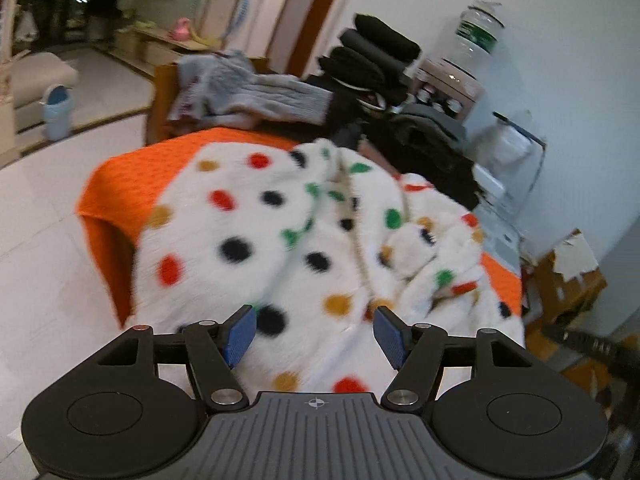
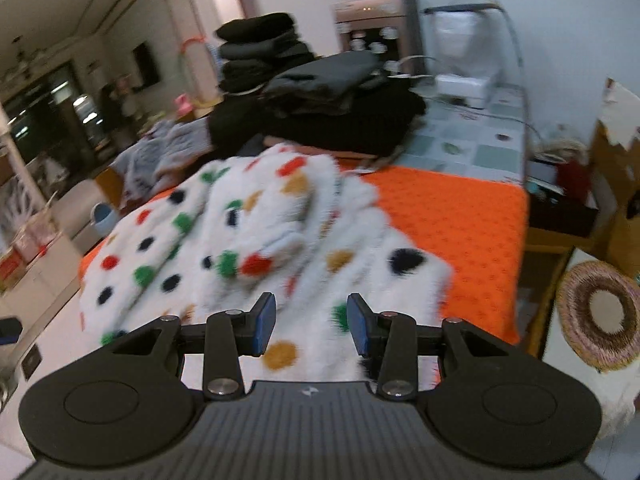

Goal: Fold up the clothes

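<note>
A fluffy white garment with coloured polka dots (image 1: 256,220) lies rumpled on an orange cloth (image 1: 132,184) over a table. It also shows in the right wrist view (image 2: 256,232), partly bunched, with a thick fold in its middle. My left gripper (image 1: 314,332) is open and empty, just above the garment's near edge. My right gripper (image 2: 311,320) is open and empty, hovering over the garment's near right part. The orange cloth (image 2: 452,216) lies bare to the right of the garment.
Folded black clothes (image 1: 376,60) and a grey knit (image 1: 256,88) are piled at the table's far end. The black stack (image 2: 320,104) shows in the right view too. A water dispenser (image 1: 472,48) stands by the wall. A cardboard box (image 1: 568,276) and woven mat (image 2: 600,316) sit at the right.
</note>
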